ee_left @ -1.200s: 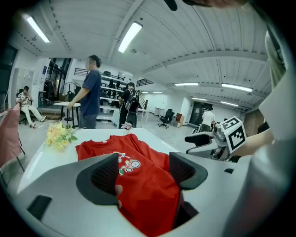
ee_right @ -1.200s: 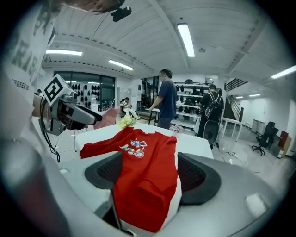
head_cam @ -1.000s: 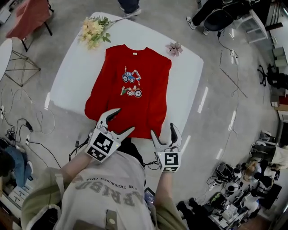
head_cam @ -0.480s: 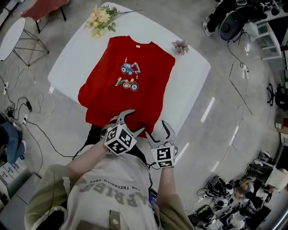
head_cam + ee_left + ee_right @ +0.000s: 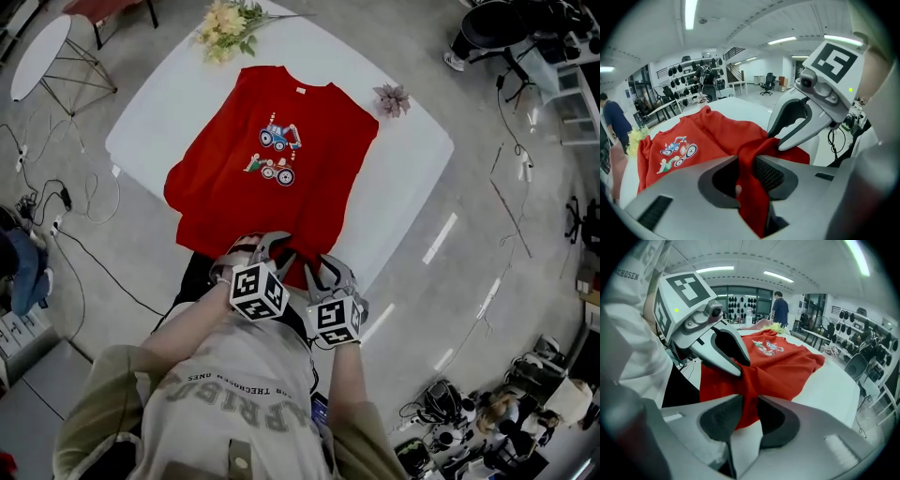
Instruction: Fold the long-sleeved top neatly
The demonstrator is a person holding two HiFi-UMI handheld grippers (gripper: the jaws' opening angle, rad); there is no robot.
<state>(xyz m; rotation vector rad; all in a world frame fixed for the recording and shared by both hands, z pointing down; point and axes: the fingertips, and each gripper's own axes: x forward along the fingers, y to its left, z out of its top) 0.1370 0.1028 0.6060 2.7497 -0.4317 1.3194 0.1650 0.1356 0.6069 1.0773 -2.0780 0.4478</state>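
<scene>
White counter [image 5: 403, 178] carried the red long-sleeved top [image 5: 309, 187], laid flat with its chest print (two cartoon vehicles) facing up. Left gripper [image 5: 269, 247] and right gripper [image 5: 323, 272] sat side by side at the near hem. Both sets of jaws had just been closing and pinched bunched red fabric. Operator's grey sweatshirt [image 5: 234, 394] read "CHOSEN ONES". Yellow flowers [image 5: 225, 19] lay at the far counter edge, well apart from both grippers.

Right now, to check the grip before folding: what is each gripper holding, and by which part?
The red fabric top with the tractor print. The left gripper and right gripper, jaws just closed, each pinch its bottom hem, side by side.
</scene>
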